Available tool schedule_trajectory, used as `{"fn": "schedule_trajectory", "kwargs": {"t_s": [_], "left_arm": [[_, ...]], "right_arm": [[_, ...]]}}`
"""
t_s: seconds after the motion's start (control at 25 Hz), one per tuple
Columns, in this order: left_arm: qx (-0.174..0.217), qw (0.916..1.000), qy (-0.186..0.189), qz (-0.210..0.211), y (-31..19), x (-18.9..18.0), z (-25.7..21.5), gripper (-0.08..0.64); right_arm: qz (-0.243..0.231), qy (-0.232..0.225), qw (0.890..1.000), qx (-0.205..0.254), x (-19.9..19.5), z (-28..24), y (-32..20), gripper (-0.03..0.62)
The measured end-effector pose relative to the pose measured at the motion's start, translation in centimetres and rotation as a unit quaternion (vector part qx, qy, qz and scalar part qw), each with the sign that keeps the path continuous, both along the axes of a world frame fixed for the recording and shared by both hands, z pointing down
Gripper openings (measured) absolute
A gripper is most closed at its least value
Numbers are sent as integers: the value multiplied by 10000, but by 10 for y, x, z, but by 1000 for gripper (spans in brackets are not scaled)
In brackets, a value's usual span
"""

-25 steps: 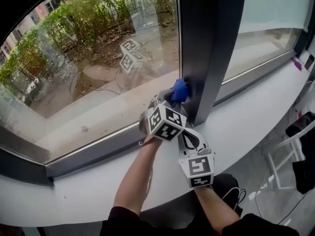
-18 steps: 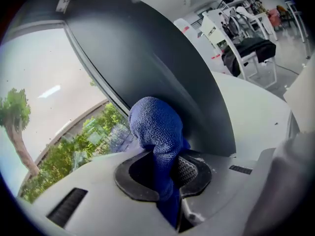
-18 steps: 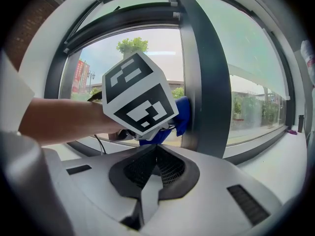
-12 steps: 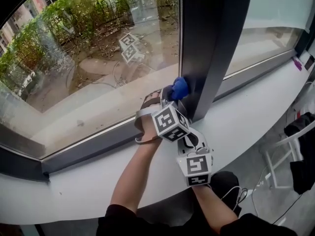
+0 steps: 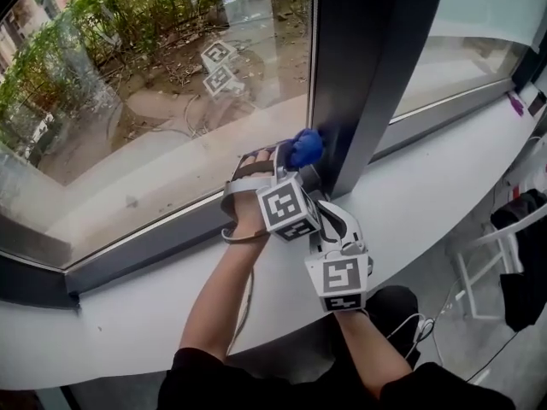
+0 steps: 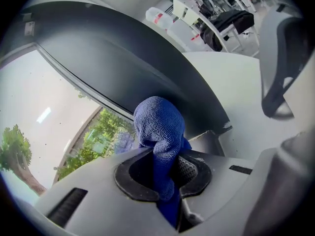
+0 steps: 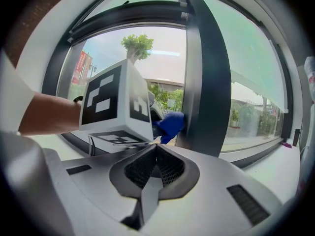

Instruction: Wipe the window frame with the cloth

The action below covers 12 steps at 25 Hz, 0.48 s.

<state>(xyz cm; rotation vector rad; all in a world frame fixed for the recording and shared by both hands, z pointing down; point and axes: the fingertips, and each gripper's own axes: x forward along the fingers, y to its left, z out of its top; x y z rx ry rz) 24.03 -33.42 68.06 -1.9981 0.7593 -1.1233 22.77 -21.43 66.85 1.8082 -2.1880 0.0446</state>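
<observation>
A blue cloth (image 5: 305,149) is bunched up in my left gripper (image 5: 295,162), which is shut on it. The cloth (image 6: 160,127) presses against the left face of the dark vertical window post (image 5: 363,75), low down near the sill. In the right gripper view the cloth (image 7: 170,124) shows beside the post (image 7: 204,82), behind the left gripper's marker cube (image 7: 118,104). My right gripper (image 5: 329,229) sits just behind the left one over the white sill, its jaws shut with nothing between them (image 7: 155,154).
The white sill (image 5: 427,203) curves to the right under the glass. A dark lower frame rail (image 5: 145,250) runs along the left pane. White chairs with dark clothing (image 5: 521,246) stand at the right, below the sill. A small purple item (image 5: 514,105) lies far right.
My left gripper with the cloth has shifted slightly left and toward me along the post's base. The right gripper followed close behind.
</observation>
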Motion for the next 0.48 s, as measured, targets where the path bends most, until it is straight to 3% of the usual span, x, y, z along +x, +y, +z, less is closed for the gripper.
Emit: {"fn": "schedule_trajectory", "kwargs": {"t_s": [0.2, 0.48], "left_arm": [[127, 9997, -221, 35, 3, -2, 8, 51], [318, 9975, -622, 96, 6, 0, 27, 52]], "right_arm": [[173, 272, 9993, 178, 30, -20, 0, 6], [-240, 202, 9981, 533, 28, -61, -10, 6]]}}
